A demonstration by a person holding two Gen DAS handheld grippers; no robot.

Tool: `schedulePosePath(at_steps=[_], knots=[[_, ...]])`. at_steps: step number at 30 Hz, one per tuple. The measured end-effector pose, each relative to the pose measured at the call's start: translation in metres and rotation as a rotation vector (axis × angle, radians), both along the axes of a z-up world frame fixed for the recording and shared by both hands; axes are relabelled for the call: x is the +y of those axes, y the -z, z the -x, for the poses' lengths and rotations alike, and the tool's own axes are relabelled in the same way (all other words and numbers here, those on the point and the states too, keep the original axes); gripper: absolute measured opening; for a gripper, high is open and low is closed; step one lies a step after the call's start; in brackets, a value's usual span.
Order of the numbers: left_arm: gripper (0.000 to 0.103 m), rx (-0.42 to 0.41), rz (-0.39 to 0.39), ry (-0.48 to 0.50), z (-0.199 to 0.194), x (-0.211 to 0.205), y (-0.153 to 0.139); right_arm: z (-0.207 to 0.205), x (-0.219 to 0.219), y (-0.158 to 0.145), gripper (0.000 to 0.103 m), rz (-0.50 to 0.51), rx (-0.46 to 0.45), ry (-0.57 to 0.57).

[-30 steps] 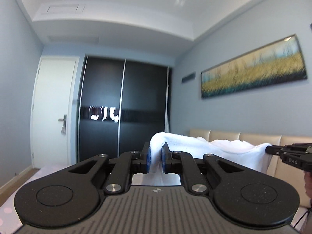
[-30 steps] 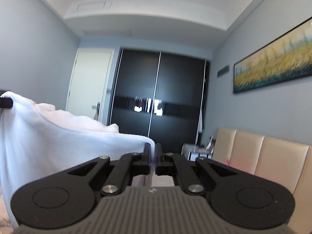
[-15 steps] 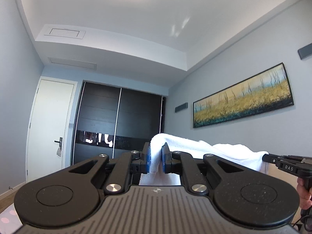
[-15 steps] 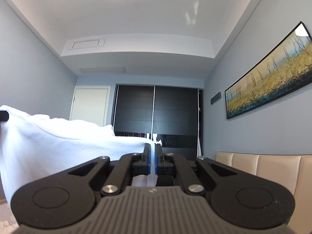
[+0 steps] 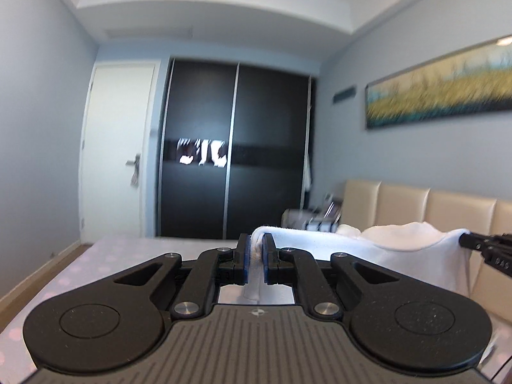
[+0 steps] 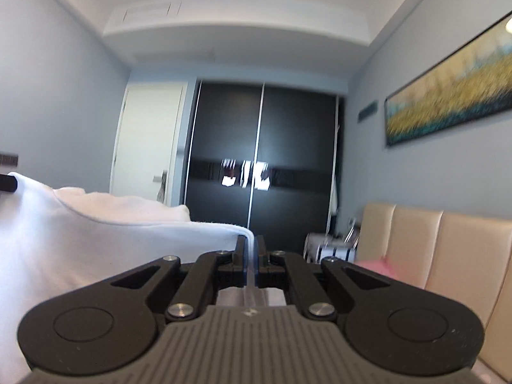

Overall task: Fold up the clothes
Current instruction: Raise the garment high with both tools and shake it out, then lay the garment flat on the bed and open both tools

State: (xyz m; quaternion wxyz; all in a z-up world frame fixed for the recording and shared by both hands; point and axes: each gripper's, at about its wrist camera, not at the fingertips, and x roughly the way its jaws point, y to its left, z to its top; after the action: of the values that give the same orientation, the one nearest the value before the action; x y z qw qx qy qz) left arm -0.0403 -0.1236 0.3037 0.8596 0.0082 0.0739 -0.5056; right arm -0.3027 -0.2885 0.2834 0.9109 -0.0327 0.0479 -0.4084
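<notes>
White garment point(image 5: 368, 249) hangs stretched between the left tool point(image 5: 255, 256) and right tool point(image 6: 251, 256), each clamped on an edge.

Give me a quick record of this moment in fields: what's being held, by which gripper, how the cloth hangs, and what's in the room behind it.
garment: white garment, held up above the bed
left gripper: shut on one end of the garment
right gripper: shut on the other end
cloth state: stretched between both grippers, sagging in the middle
surface below: bed with a pink-dotted sheet
background: black wardrobe, white door, beige headboard, wall painting
image quality: blurred by motion
</notes>
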Motion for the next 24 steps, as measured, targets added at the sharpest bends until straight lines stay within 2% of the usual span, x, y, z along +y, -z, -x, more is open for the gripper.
schedulePosePath(at_steps=[4,9,17,24], knots=[[0.005,0.07,-0.142,-0.046,-0.039,-0.046,0.049,-0.047,-0.041,0.047,0.004,-0.09,0.104,-0.014],[0.005,0.151,-0.273,-0.092,-0.083,-0.1,0.102,-0.106,-0.093,0.105,0.004,-0.213,0.223,-0.017],[0.005,0.171,-0.42,-0.113,-0.14,-0.168,0.176,-0.183,-0.171,0.182,0.004,-0.308,0.31,0.018],[0.005,0.211,-0.569,-0.116,-0.18,-0.221,0.254,-0.245,-0.237,0.25,0.004,-0.425,0.397,0.032]])
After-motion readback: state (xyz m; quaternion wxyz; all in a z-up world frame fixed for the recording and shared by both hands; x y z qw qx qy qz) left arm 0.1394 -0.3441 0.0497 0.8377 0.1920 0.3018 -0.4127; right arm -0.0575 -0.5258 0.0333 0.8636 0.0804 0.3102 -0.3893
